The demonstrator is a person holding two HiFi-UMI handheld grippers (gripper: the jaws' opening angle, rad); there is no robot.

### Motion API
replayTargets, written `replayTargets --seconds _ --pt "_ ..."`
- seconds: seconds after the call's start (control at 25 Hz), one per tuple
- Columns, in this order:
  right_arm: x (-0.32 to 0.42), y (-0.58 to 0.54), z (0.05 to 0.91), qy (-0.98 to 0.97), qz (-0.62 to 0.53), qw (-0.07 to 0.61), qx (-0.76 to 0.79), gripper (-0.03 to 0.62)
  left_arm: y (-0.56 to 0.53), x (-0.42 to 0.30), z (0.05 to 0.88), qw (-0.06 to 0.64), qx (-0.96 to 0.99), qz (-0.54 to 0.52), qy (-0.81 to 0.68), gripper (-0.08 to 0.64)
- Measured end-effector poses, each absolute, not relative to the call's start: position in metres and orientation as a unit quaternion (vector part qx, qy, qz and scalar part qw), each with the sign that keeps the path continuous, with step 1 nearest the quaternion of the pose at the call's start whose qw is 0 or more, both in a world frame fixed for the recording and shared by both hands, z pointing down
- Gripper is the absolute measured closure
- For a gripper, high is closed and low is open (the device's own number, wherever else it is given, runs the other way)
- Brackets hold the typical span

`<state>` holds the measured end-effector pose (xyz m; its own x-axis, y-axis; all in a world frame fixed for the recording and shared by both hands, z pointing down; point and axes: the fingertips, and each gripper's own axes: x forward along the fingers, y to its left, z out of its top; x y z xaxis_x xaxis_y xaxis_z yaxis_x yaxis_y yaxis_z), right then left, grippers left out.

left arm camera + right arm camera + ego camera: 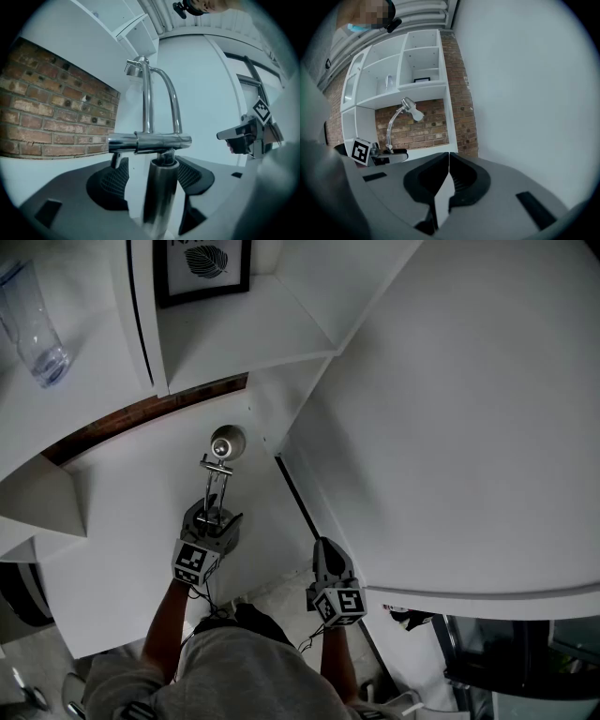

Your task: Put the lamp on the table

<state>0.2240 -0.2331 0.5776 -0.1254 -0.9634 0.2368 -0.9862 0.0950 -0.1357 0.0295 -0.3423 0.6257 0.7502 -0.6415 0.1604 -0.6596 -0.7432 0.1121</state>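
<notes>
- Lamp (225, 443): chrome, curved neck, bulb end up. Stands upright on the white table (122, 521), at 12 o'clock from the person and close to the back edge.
- Left gripper (216, 514): at the lamp's foot, approaching from 6 o'clock. Tongs released and spread wide, w/ the lamp's post standing between them. In the left gripper view the ribbed pads (117, 179) sit clear of the metal on both sides (a gap shows each side of the post).
- Right gripper (324, 549): at 4 o'clock of the left one, off the table's right edge, near the white wall panel. Tongs clenched tip to tip, nothing in them.
- Brick wall (51, 117): behind the lamp, under the shelving.
- Shelf unit (393, 70): white, open compartments, above the table.
- Glass (36, 329): clear tumbler on a shelf, at 10 o'clock in the head view.
- Framed print (202, 266): dark frame w/ a leaf motif, on a shelf at 12 o'clock, above the lamp.
</notes>
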Motion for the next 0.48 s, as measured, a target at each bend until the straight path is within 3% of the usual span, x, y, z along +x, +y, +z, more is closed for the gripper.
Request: replayTargets --seconds 0.48 --pt "0.214 -0.223 0.576 -0.743 0.129 0.037 0.656 0.569 -0.325 0.017 0.626 0.081 0.929 0.081 -0.352 0.265"
